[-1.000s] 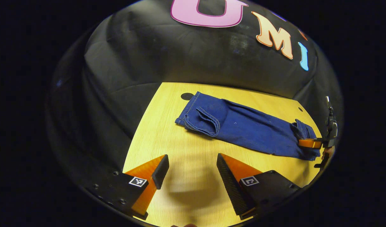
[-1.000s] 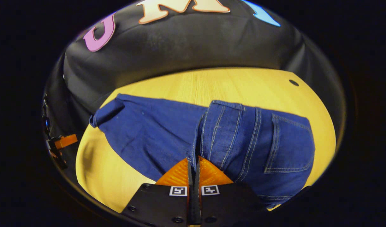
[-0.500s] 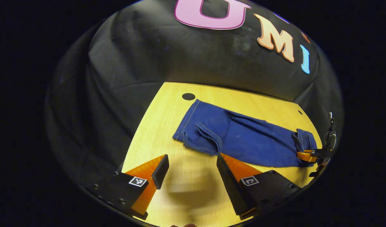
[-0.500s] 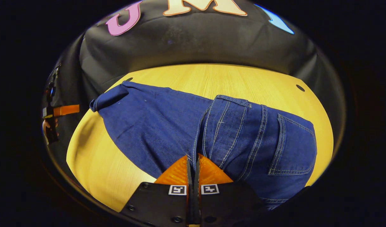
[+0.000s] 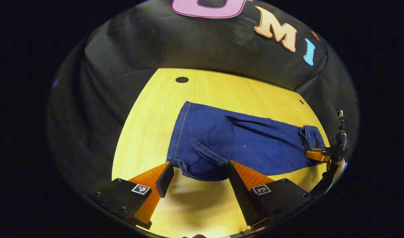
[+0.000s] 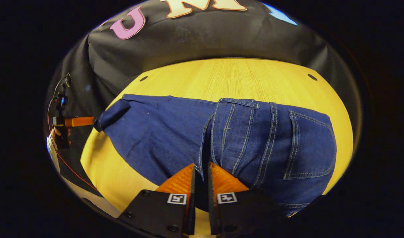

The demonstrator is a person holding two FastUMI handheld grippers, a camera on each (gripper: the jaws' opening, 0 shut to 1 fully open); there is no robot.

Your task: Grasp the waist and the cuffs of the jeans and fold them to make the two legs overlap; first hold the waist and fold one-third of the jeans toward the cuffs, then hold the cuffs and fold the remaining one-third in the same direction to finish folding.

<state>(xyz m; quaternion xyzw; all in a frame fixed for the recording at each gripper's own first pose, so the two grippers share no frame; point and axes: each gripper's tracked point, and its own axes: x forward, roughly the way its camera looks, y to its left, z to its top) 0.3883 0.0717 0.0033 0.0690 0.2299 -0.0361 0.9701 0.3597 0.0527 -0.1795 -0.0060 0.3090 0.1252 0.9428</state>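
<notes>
Dark blue jeans (image 5: 241, 142) lie flat along the yellow wooden table (image 5: 145, 112), legs overlapped. The cuff end (image 5: 197, 167) is nearest my left gripper (image 5: 199, 165), which is open; its fingers stand on either side of the cuff hem without pressing on it. At the far waist end sits my right gripper (image 5: 315, 154). In the right gripper view the waistband and back pocket (image 6: 309, 145) face up. My right gripper (image 6: 202, 167) is open a little, with the waist edge in the narrow gap between its fingers. The left gripper (image 6: 78, 121), held by a hand (image 6: 58, 135), touches the cuff.
Black cloth walls close in behind and beside the table. Small dark holes mark the tabletop (image 5: 182, 79) (image 6: 312, 77). Bare wood lies beyond the jeans (image 6: 241, 76) and near the left gripper (image 5: 202, 205). A thin red cable (image 6: 69, 168) hangs below the hand.
My left gripper moved forward until the cuff came between its open fingers. My right gripper's fingers, shut on the waist before, have parted slightly.
</notes>
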